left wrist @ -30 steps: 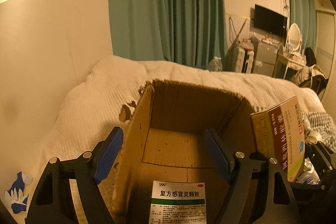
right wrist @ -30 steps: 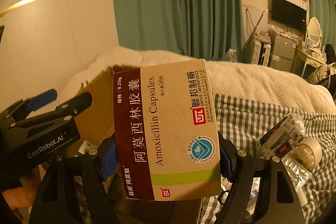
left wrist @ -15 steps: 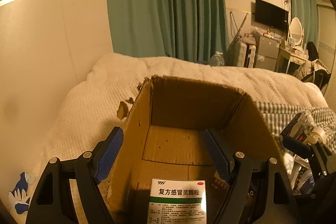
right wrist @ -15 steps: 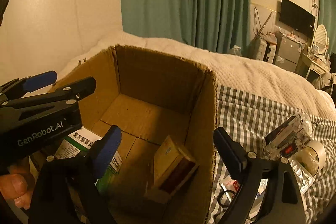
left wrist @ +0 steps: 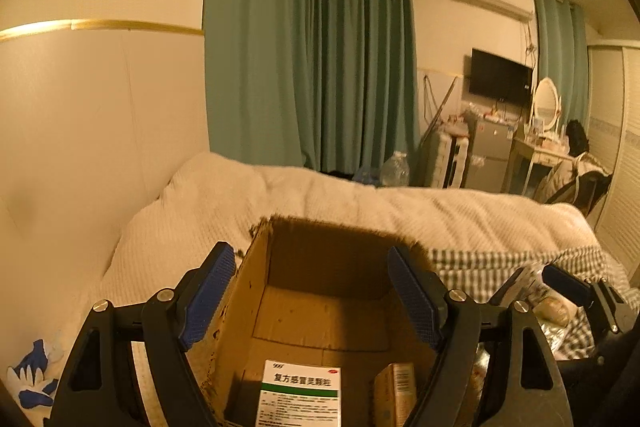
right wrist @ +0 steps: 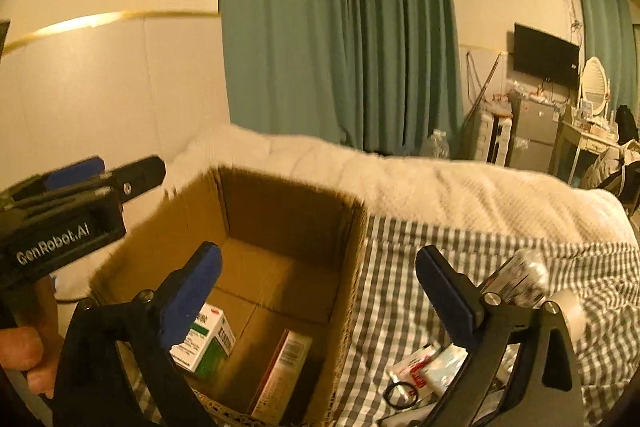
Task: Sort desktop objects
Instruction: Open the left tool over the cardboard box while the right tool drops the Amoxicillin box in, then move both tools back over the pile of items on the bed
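An open cardboard box (left wrist: 256,291) (right wrist: 356,267) sits on the bed. Inside lie a white-and-green medicine box (left wrist: 300,397) (right wrist: 206,341) and the tan amoxicillin box (left wrist: 394,393) (right wrist: 282,371), tilted against the right wall. My left gripper (left wrist: 312,297) is open and empty above the box's near edge; it shows at the left of the right wrist view (right wrist: 80,195). My right gripper (right wrist: 320,295) is open and empty over the box's right wall. Loose items lie on the checked cloth (right wrist: 404,307): a foil pack (right wrist: 516,277), a tape roll (right wrist: 574,311), sachets (right wrist: 424,367) and a black ring (right wrist: 400,393).
The white quilt (left wrist: 360,203) covers the bed behind the box. A wall (left wrist: 100,127) runs along the left. A blue-and-white glove (left wrist: 32,375) lies at the bed's left edge. Curtains, a water bottle (left wrist: 394,169) and furniture stand beyond.
My right gripper opened and let the amoxicillin box fall into the cardboard box, then drew back and up. My left gripper also lifted back slightly.
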{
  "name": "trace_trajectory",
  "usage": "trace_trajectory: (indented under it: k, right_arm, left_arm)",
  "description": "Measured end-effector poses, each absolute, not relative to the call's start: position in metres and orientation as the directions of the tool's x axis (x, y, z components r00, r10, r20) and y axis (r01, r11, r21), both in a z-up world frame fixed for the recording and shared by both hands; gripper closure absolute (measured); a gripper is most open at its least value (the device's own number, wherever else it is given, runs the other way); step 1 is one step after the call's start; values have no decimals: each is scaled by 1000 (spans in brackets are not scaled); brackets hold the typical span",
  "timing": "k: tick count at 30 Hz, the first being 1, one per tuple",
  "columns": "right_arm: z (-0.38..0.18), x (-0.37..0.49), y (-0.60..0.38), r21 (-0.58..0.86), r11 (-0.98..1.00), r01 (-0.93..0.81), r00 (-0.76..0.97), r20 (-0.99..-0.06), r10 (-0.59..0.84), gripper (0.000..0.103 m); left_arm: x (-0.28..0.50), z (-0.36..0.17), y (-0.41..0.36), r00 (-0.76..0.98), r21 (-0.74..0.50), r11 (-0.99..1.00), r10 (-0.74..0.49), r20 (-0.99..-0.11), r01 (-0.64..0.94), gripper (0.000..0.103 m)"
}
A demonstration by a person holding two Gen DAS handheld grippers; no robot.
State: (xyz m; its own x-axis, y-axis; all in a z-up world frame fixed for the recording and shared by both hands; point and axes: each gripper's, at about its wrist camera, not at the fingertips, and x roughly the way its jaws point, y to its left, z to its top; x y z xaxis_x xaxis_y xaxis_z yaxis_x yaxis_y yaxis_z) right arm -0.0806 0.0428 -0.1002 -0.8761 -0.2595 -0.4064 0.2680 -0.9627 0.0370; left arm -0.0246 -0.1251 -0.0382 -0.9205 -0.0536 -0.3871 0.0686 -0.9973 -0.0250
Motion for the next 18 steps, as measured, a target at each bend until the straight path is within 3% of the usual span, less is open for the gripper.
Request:
trace_trajectory:
  k: [8,18]
  right_arm:
    - [-63,-58,70,38,-971,237,-919,-314,-237,0]
    - [-35,-28,117,11,-986,164,-963,-216,-162,0]
  left_arm:
    - [-7,-11,-110,-943,-52,-997,-42,-329,63,0]
    - [0,5,-88,-946,-90,-993,-49,-320,82,0]
